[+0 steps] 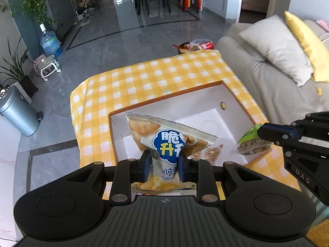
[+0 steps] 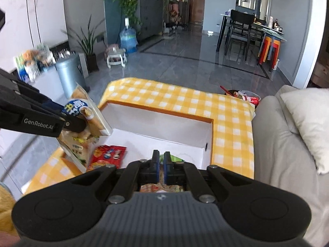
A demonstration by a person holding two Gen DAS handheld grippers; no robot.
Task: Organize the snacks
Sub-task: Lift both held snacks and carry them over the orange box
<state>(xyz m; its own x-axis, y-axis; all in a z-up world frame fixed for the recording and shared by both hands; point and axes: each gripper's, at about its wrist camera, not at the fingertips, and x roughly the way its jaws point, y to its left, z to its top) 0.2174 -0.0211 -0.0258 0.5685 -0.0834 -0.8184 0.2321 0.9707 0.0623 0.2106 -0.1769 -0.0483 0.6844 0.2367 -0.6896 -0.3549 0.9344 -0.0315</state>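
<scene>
Left wrist view shows the left gripper (image 1: 164, 160) clenched on a chip bag (image 1: 164, 138), white with a blue label; its 2 blue pads squeeze the middle of the bag, and the bag stands up above a white box (image 1: 226, 96). The box is sunk into a table under a yellow checked cloth (image 1: 154, 78). At the right edge, the right gripper (image 1: 260, 132) comes in from the side and pinches a small pack with a green top (image 1: 253, 142), which hangs over the right rim of the box. A grey sofa (image 1: 267, 78) with a white cushion (image 1: 275, 47) is just beside the table. From the right wrist view, the right gripper (image 2: 161, 164) has its 2 pads almost together, and only a thin edge of the green pack (image 2: 176, 158) shows between and past them. A red pack (image 2: 109, 156) lies flat in the box (image 2: 164, 121), near its left wall, and a pale bag (image 2: 79, 144) leans on that wall beside it. The left gripper (image 2: 82, 121) enters from the left and holds the chip bag (image 2: 90, 111) above the left corner of the box. The cloth (image 2: 185, 98) surrounds the box on the far and right sides.
</scene>
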